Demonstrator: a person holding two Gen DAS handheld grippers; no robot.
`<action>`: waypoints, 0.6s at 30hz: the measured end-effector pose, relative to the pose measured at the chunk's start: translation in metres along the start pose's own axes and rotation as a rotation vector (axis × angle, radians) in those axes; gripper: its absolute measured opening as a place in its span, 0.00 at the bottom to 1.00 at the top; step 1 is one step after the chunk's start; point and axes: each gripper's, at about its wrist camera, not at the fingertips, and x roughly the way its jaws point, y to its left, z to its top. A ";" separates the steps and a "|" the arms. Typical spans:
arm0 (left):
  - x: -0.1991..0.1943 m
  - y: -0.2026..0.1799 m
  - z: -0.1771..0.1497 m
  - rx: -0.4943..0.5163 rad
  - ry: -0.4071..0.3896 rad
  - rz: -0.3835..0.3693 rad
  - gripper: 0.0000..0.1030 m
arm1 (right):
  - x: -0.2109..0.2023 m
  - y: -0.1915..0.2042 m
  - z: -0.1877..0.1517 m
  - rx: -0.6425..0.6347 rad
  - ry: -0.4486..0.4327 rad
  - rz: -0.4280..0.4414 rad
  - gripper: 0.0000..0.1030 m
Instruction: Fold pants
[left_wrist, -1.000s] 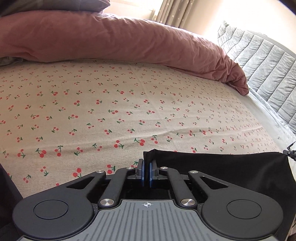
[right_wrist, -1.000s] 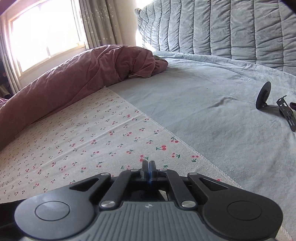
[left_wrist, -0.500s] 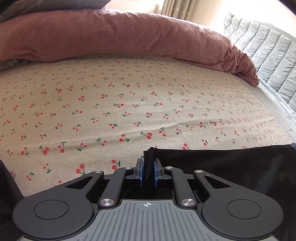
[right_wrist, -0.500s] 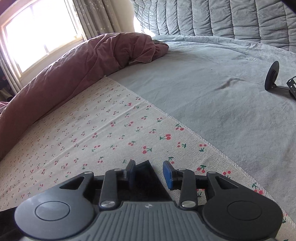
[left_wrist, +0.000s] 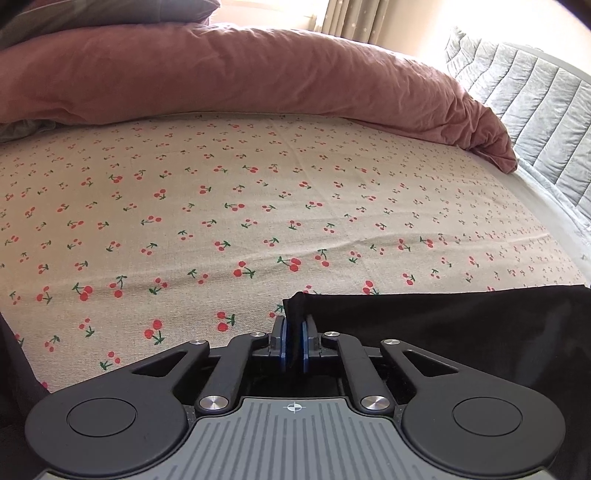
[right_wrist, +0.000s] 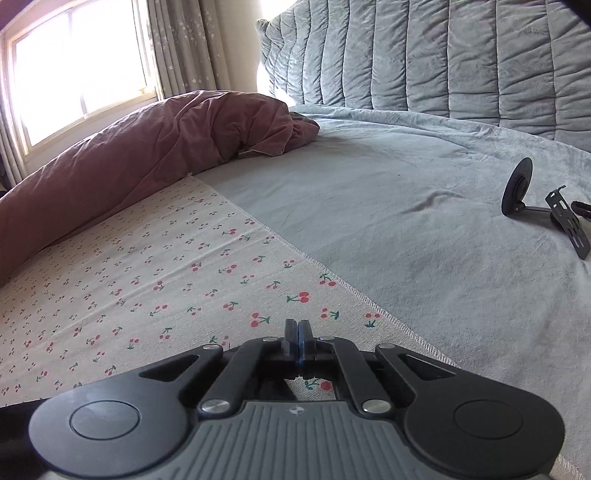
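The black pants (left_wrist: 461, 332) lie on the cherry-print cloth (left_wrist: 258, 206) and stretch from the middle to the right edge of the left wrist view. My left gripper (left_wrist: 294, 325) is shut on their upper left corner, and a bunched fold of black fabric sticks up between the blue pads. In the right wrist view my right gripper (right_wrist: 297, 328) has its pads pressed together. A dark wedge of the pants (right_wrist: 282, 387) shows through the linkage just behind them, running up into the pads. More black fabric (right_wrist: 14, 435) shows at the lower left.
A rolled pink duvet (left_wrist: 258, 74) lies along the far side of the cloth. A grey sheet (right_wrist: 406, 221) and a quilted grey headboard (right_wrist: 461, 55) are to the right. A black disc-shaped stand with a bracket (right_wrist: 517, 188) rests on the grey sheet. A bright window (right_wrist: 81, 70) is at the far left.
My right gripper opened around a black corner of the pants half a second ago and has shut again. The fabric fold in my left gripper now looks thicker.
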 end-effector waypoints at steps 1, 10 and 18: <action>-0.003 -0.001 0.001 -0.001 -0.001 -0.006 0.12 | -0.003 0.000 0.001 0.012 0.008 0.020 0.07; -0.062 0.008 0.004 -0.041 -0.057 0.079 0.70 | -0.051 0.061 0.012 -0.122 0.066 0.149 0.52; -0.113 0.058 0.001 -0.130 -0.059 0.284 0.79 | -0.083 0.133 0.009 -0.154 0.174 0.305 0.75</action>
